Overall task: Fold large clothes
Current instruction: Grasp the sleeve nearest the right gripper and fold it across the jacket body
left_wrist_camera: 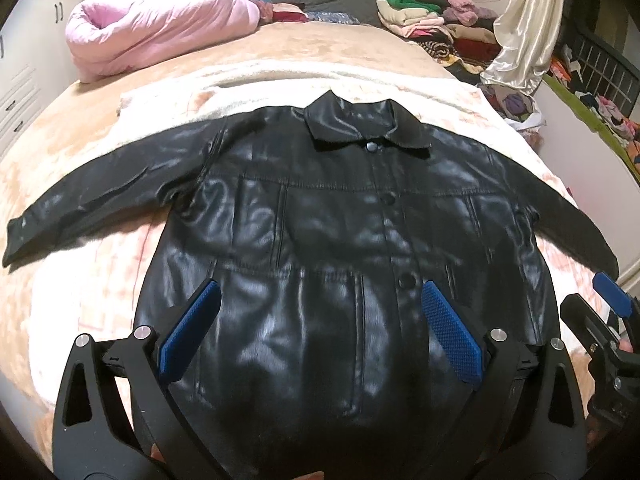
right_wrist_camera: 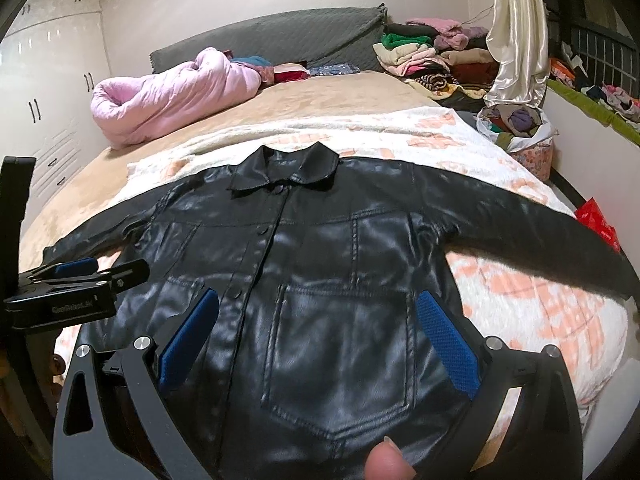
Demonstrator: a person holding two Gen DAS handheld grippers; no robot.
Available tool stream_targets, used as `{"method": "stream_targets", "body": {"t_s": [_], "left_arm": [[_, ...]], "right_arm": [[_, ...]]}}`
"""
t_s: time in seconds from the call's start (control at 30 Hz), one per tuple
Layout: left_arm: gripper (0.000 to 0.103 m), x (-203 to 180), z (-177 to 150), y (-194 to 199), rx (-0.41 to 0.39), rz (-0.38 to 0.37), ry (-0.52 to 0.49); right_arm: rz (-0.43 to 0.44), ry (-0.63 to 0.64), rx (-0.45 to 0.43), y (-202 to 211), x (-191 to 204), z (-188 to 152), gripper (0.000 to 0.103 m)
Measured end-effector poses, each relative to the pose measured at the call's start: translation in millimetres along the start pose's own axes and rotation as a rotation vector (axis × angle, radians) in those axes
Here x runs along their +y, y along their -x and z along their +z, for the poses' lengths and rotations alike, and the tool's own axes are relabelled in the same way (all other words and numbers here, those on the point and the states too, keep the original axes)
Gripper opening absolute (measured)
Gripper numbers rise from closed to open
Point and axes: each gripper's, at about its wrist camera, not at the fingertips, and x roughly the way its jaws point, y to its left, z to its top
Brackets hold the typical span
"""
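We've got the black leather jacket (left_wrist_camera: 320,248) laid flat, front up and buttoned, on the patterned blanket (left_wrist_camera: 100,264) across the near half of the bed, collar (left_wrist_camera: 360,124) pointing far, both sleeves stretched out left and right. Our left gripper (left_wrist_camera: 320,324) hangs over the jacket's lower front, blue pads (left_wrist_camera: 452,332) spread wide apart with nothing between them. Our right gripper (right_wrist_camera: 316,340) sits above the jacket's right chest pocket (right_wrist_camera: 344,356), jaws likewise wide apart and holding nothing; a fingertip (right_wrist_camera: 388,464) shows at the near edge. In the right wrist view the left gripper shows at the left, near the left sleeve. Far left on the bed lies a rolled pink quilt (left_wrist_camera: 160,28); far right, a heap of folded clothes (left_wrist_camera: 432,20).
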Motion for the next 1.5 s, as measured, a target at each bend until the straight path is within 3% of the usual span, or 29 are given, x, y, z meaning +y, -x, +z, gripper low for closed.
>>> {"method": "stream_targets", "body": {"t_s": [0.47,0.87,1.07,1.5], "left_arm": [[0.094,-13,54,-16,-0.011,-0.015,0.011],[0.094,-37,89,-48,0.023,-0.025,0.001],[0.094,-56,99,-71,0.026,-0.047,-0.023],[0.094,-109,113,-125,0.055,-0.065,-0.075]], "right_arm": [[-0.061,-0.053,-0.037,-23,-21,54,0.099],[-0.123,-0.188,-0.083,-57,-63,107,0.099],[-0.172,-0.239,-0.085,-79,-95,107,0.099],[-0.376,-0.413,-0.033,-96,-197,77,0.099]]}}
